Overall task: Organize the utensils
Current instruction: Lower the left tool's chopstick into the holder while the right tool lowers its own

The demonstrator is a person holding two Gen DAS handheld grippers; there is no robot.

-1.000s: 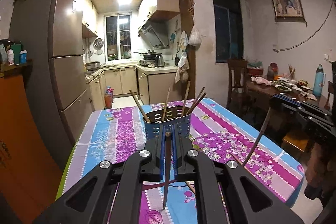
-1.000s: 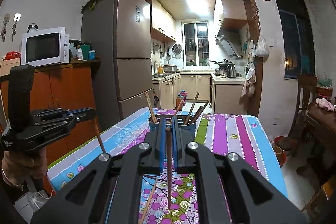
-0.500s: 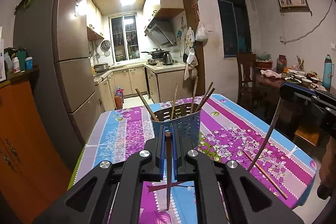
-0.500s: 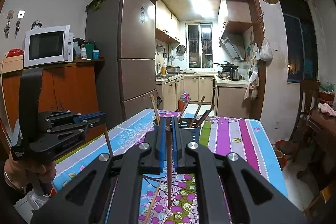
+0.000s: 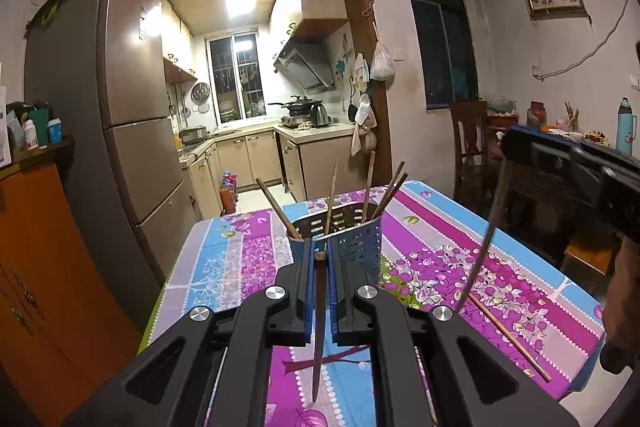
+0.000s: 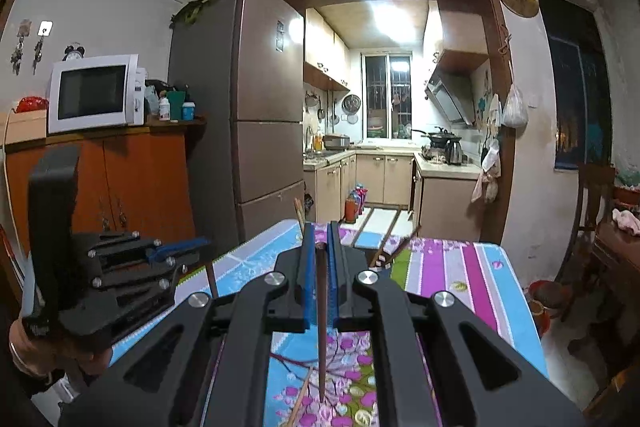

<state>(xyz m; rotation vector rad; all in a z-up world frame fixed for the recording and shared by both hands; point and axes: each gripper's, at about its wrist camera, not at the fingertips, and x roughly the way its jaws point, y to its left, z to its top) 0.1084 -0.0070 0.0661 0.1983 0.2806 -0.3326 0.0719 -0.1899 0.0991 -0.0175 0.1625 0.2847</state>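
Both grippers — left gripper [image 5: 320, 263] and right gripper [image 6: 320, 251] — have jaws pinching one chopstick each (tips down); steer them into the perforated holder [image 5: 356, 247] at twelve o'clock.

5 chopsticks [image 5: 331, 195] in 1 holder [image 5: 356, 247], 1 loose chopstick [image 5: 508, 335], 2 held.

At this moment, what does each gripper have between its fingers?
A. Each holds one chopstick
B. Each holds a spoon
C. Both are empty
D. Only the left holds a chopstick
A: the left gripper is closed on a dark chopstick hanging below its fingers, and the right gripper pinches another chopstick the same way, above the flowered tablecloth.
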